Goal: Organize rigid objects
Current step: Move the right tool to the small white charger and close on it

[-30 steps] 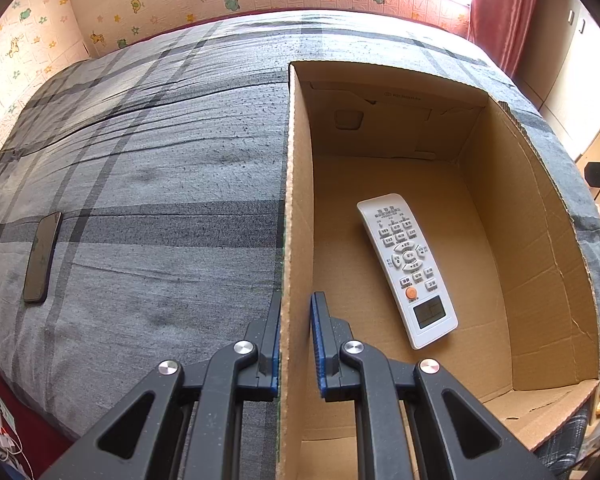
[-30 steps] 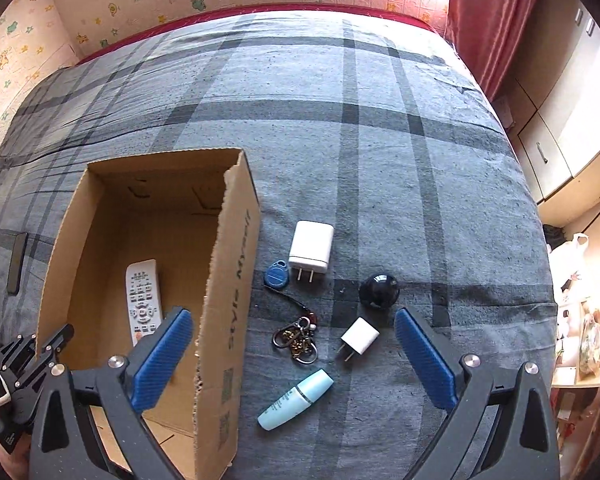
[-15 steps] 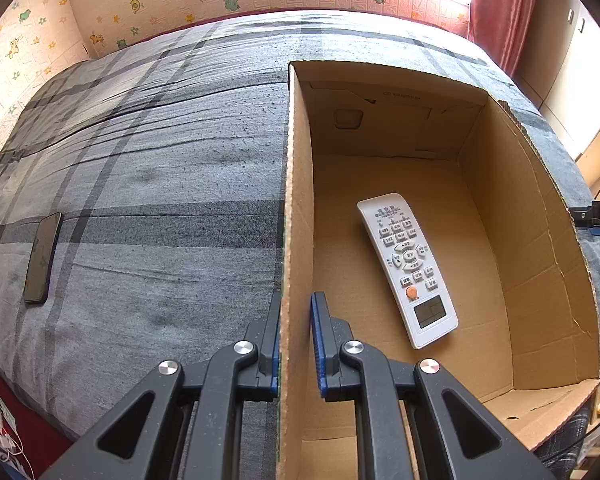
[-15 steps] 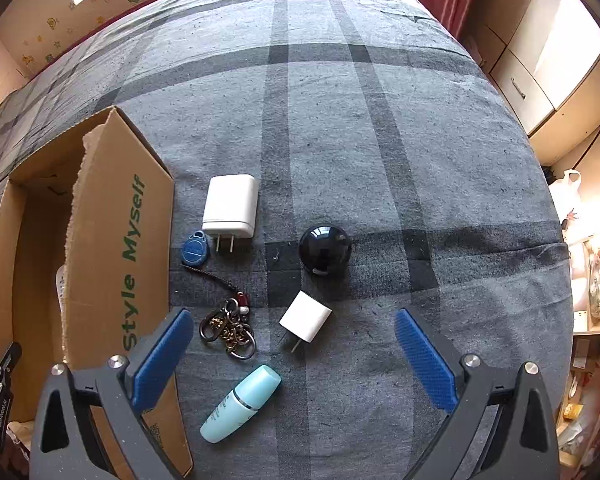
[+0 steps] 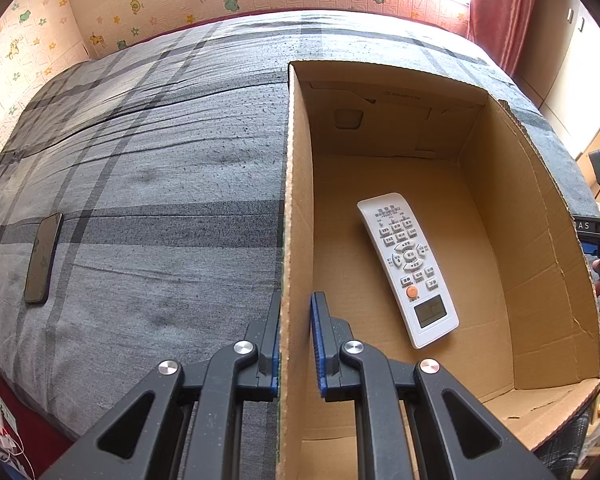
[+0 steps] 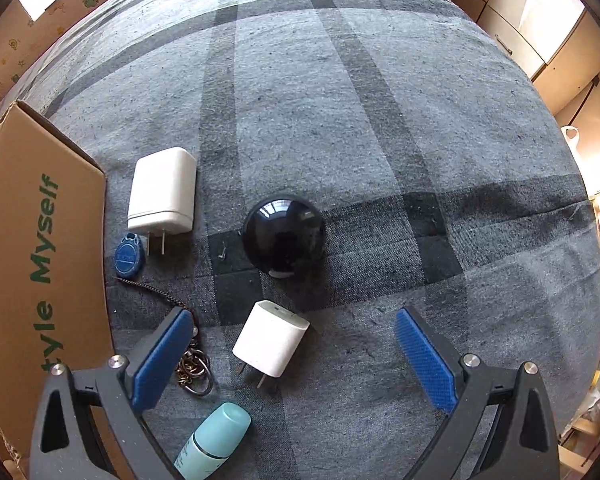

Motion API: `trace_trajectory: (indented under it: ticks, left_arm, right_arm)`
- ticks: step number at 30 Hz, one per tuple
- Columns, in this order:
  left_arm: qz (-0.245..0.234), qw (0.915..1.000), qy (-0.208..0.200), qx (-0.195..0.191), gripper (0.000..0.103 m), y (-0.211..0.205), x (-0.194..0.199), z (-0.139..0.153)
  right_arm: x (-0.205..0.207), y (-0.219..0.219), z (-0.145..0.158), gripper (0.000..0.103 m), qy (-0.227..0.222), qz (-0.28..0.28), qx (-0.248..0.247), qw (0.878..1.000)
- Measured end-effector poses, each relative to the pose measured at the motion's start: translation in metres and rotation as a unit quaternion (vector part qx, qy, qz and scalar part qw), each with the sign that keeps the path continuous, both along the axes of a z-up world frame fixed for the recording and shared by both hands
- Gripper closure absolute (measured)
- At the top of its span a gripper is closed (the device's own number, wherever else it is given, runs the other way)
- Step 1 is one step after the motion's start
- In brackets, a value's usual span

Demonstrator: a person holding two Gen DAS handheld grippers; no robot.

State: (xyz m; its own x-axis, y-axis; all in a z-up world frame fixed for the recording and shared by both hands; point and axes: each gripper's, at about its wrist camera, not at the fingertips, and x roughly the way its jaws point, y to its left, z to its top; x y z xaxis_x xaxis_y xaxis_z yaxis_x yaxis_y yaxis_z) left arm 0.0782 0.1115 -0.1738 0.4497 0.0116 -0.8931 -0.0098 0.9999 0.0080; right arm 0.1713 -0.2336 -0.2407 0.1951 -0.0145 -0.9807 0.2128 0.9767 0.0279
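Note:
My left gripper point(image 5: 296, 312) is shut on the left wall of the cardboard box point(image 5: 296, 200). A white remote point(image 5: 408, 268) lies on the box floor. My right gripper point(image 6: 294, 320) is open and empty, low over the bed. A small white charger point(image 6: 270, 344) lies between its fingers. A black glossy ball point(image 6: 284, 234) sits just beyond. A larger white charger point(image 6: 162, 190), a blue key fob point(image 6: 128, 256) with chain and rings, and a teal tube point(image 6: 212, 444) lie near the box's outer wall point(image 6: 32, 240).
The bed has a grey plaid cover point(image 6: 340, 100). A black phone point(image 5: 42, 258) lies on the cover, left of the box. The bed edge drops off at the right, with cabinets point(image 6: 540, 20) beyond.
My right gripper has moved right and down toward the loose items, which now look larger; the small charger sits between its fingers. My left gripper stays clamped on the box wall.

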Motion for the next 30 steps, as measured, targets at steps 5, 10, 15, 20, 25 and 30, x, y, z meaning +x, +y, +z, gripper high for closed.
trace_trajectory:
  ticks: [5,10,15,20,25,30]
  left_arm:
    - [0.000,1.0000,0.000,0.000,0.090,0.000,0.000,-0.001]
    - [0.000,1.0000,0.000,0.000,0.090,0.000,0.000,-0.001]
    - [-0.001,1.0000,0.000,0.001,0.090,0.001,0.000,-0.001]
    - [-0.001,1.0000,-0.001,0.001,0.090,0.002,-0.001,-0.001]
    - [-0.001,1.0000,-0.001,0.001,0.090,0.002,-0.001,0.000]
    - [-0.001,1.0000,0.000,0.002,0.090,0.001,0.000,0.000]
  right_arm:
    - [0.004,0.002,-0.001,0.016,0.001,0.001,0.000,1.000]
    - [0.006,0.011,-0.003,0.059,0.014,0.004,0.012,1.000]
    - [0.005,0.014,0.000,0.070,0.005,0.006,0.013,1.000]
    - [0.001,0.020,0.004,0.071,0.000,0.014,0.002,1.000]
    - [-0.004,0.027,0.022,0.072,-0.007,0.026,-0.004,1.000]
    - [-0.006,0.035,0.035,0.072,-0.013,0.034,-0.006,0.999]
